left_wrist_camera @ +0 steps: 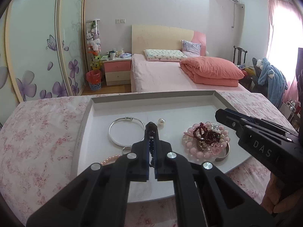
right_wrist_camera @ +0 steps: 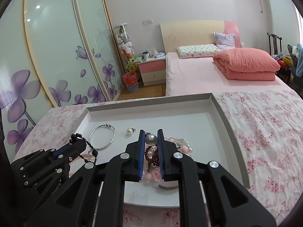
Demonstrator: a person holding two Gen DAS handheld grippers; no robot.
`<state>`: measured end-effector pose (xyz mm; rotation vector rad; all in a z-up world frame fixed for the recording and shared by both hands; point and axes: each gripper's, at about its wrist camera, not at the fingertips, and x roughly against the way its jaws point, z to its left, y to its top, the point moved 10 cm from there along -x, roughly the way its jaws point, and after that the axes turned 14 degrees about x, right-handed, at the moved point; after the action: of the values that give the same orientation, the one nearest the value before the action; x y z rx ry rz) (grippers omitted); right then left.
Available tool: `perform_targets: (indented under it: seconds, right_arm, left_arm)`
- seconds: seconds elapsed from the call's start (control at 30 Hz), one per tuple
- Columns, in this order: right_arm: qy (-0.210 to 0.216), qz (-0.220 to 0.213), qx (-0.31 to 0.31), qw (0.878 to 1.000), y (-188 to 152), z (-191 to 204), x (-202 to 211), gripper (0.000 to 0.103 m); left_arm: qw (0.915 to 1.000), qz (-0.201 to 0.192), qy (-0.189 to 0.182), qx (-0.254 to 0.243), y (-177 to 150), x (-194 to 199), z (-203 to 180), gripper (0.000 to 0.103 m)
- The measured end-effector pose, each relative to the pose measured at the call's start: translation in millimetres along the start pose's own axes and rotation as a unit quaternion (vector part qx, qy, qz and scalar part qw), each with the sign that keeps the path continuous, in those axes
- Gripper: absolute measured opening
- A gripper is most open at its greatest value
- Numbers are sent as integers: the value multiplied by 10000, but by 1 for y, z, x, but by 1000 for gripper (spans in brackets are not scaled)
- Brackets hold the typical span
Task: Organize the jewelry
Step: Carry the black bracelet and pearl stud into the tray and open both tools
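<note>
Pink floral bedspread carries a white tray. Left claw pinches a dark bead strand above the tray's near left; right claw clamps a grey pearl over the bracelet heap.

We see a surface covered by a pink floral cloth, which carries a shallow white tray with a grey rim. The tray takes up the middle of the cloth, its near edge toward us. On the tray floor, a silver bangle lies at the left, a loose pearl just right of it, and a heap of pink and dark red bead bracelets at the right. A pink pearl strand lies near-left.
</note>
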<state>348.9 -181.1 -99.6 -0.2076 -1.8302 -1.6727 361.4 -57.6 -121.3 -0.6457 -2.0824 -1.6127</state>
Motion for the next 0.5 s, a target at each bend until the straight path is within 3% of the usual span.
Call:
perform_targets:
  seconds: [0.2,0.27,0.4,0.5]
  right_arm:
    - [34,94,-74,9999,-3,-1,-3,15]
    - [71,126,-125,9998,-4,-2,-3,16]
    - [48,118,-225,9997,-6,-8,-2,34]
    - [29,97,-254,9996,-6,-11,-1,34]
  left_arm:
    - [10000,34,32,35,-2,-5,2,6]
    - [10000,53,38,49,-2,-5,4,14]
    - [10000,7,55,76,-2,-3,6,24]
    - [9999,-9,73,97,-1,-2,7,29]
